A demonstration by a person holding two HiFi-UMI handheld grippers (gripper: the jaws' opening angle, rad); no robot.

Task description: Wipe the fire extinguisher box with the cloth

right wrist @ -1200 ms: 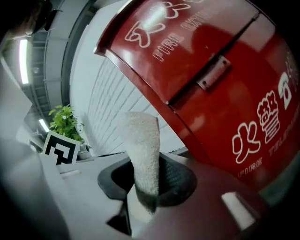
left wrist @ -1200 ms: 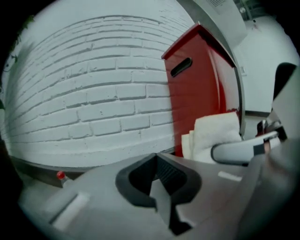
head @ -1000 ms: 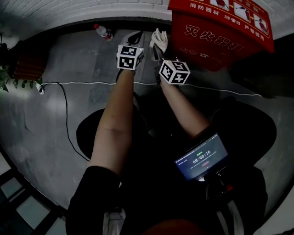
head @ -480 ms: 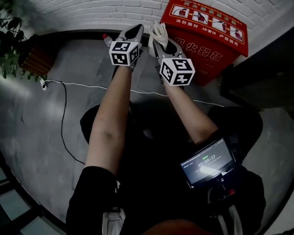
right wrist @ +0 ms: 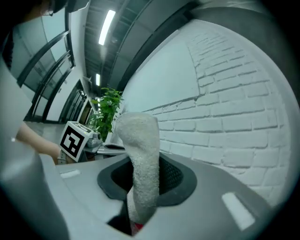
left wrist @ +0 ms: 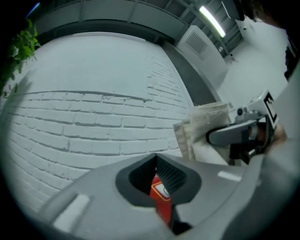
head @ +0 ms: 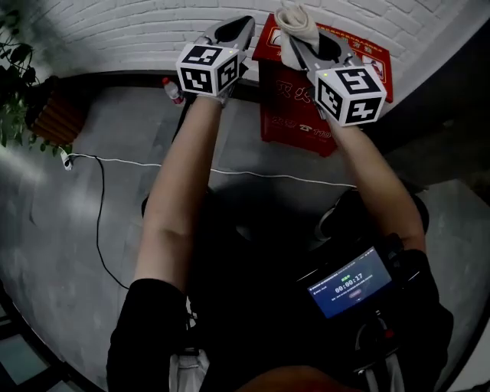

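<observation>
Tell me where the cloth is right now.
In the head view the cloth is at top centre-right, clamped in the right hand-held gripper, over the red fire extinguisher box that stands against the white brick wall.

The cloth [right wrist: 138, 136] is pale terry — nubbly and matt. The 2 tools, left gripper [left wrist: 157, 161] and right gripper [right wrist: 140, 159], have smooth, matt grey plastic shells with ribbed black pads [left wrist: 171, 176] inside. The fire extinguisher box [head: 306, 115] is red with a slight sheen, painted metal by the look of it. The wall [left wrist: 93, 131] is white-painted brick, rough and matt; the floor [head: 115, 153] is grey, stone-like — faintly glossy.
</observation>
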